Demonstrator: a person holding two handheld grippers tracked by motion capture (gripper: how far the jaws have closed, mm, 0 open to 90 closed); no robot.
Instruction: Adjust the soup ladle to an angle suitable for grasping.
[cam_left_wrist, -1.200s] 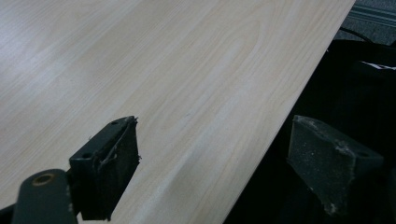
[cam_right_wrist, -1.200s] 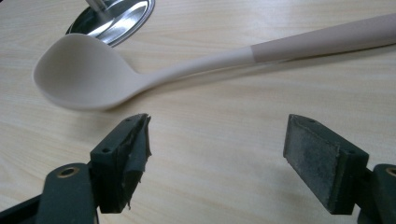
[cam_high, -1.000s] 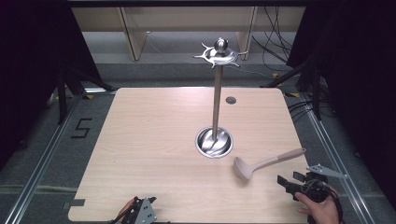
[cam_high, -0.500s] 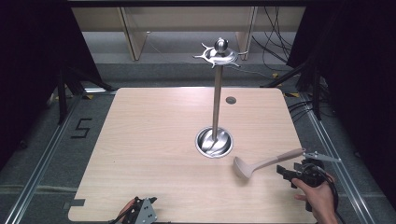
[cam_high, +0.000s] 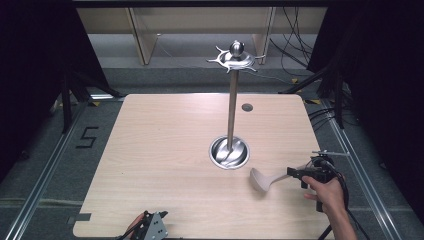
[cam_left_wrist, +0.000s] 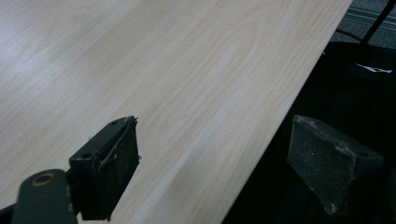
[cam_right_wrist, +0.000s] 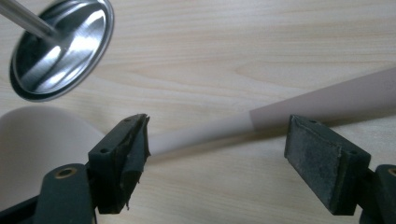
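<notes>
The pale grey-and-white plastic ladle (cam_right_wrist: 261, 119) lies flat on the light wooden table (cam_high: 165, 150) beside the steel stand's round base (cam_high: 229, 152). Right gripper (cam_right_wrist: 217, 154) is spread wide, straddling the handle; looks light, stiff, slippery, so grab mid-handle. Left gripper (cam_left_wrist: 212, 170) is spread too, empty

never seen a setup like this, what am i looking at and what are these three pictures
A person sits at a wooden table and holds a hand-operated two-jaw gripper in each hand; there is no robot arm.

The high view comes from a fixed camera above, looking down. The other two come from small cameras riding on each gripper, looking along its black jaws.

On the table stands a metal stand: a round shiny base, a tall pole and hooks on top. Beside it lies a pale ladle.

The right gripper is open, its jaws either side of the ladle's handle but not yet closed on it. The left gripper is open too, holding nothing, at the table's near edge.
</notes>
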